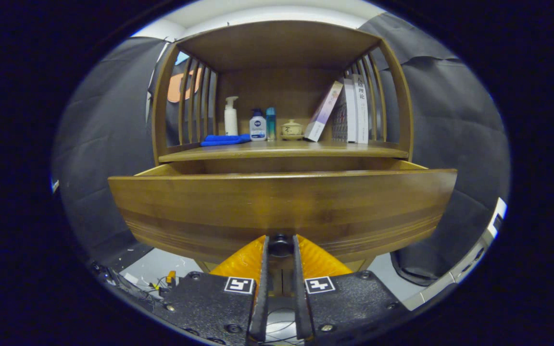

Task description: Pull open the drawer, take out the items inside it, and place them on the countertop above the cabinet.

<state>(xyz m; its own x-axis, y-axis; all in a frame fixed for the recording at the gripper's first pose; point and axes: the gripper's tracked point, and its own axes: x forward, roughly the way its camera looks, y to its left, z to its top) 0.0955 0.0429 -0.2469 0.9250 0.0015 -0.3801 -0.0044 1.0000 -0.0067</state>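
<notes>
1. Your gripper (281, 244) carries two square black-and-white coded markers, the left marker (238, 285) and the right marker (320, 284), one on each side of its body. They are patterns, not letters. Its fingers are closed on the drawer knob (281, 246), one on each side.
2. On the shelf, the upright white book (361, 113) has dark Chinese characters running down its spine. They are too small for you to read with confidence.
3. The leaning book (323, 111) has faint print along its spine that you cannot make out.
4. The small white bottle (258, 128) bears a round dark-blue brand mark, too small to read.
5. The little lidded jar (291, 129) shows a dark brush-like mark that you cannot read.
</notes>
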